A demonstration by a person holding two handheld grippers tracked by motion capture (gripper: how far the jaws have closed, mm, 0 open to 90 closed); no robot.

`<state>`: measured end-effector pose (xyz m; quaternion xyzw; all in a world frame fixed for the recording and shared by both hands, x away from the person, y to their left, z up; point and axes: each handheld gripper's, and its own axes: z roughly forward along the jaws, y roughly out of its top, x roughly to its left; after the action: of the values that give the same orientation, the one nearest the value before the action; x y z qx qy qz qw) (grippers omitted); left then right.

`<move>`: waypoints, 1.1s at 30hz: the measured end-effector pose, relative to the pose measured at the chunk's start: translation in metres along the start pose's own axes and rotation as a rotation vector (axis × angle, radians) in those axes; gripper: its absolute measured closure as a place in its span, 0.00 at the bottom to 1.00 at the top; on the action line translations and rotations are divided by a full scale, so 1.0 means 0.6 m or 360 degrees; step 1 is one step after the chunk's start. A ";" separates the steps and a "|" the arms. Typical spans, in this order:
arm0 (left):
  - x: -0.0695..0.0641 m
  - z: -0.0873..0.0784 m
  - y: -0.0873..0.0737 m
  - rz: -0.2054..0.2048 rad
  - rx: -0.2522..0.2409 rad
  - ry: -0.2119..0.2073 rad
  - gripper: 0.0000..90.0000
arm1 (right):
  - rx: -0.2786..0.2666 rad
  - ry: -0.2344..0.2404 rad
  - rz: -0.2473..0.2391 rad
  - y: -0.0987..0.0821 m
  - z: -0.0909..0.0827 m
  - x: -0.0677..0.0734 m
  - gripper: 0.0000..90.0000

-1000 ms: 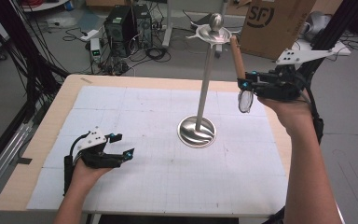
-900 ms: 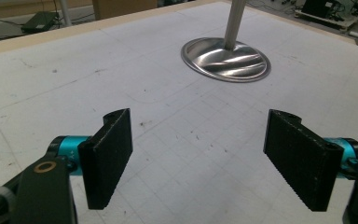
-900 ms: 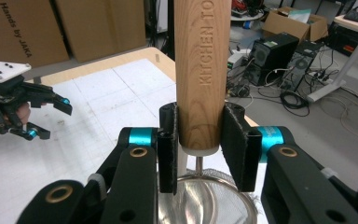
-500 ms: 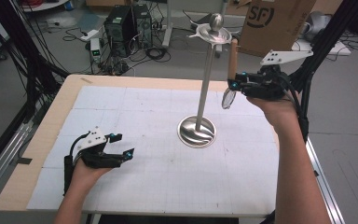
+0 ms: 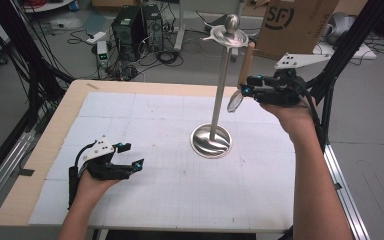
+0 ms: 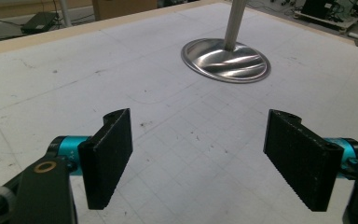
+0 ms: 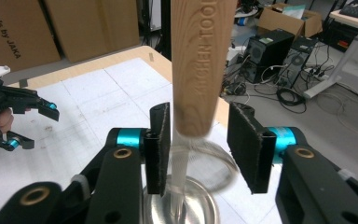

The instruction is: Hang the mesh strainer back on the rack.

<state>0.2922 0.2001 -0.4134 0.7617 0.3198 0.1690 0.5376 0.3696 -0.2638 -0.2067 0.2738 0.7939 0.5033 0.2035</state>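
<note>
right gripper [image 5: 245, 91] moved left, utensil [image 5: 243, 72] swung nearer stand pole [image 5: 220, 90]

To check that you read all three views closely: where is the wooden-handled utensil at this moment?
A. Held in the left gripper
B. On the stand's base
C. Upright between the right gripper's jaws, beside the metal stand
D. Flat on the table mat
C: the wooden-handled utensil stands upright between the jaws of the right gripper, beside the metal stand.

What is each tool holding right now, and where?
Nothing. The left tool is open and empty. The right tool is open, jaws straddling the kitchen utensil near its wooden handle's lower end.
</note>
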 end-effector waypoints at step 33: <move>-0.005 0.001 0.001 0.0019 -0.0004 -0.0009 0.27 | -0.0143 0.0115 -0.0029 -0.099 -0.041 0.065 0.50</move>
<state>0.2902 0.1974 -0.4126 0.7634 0.3136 0.1705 0.5384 0.3110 -0.2761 -0.2523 0.2389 0.7798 0.5461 0.1914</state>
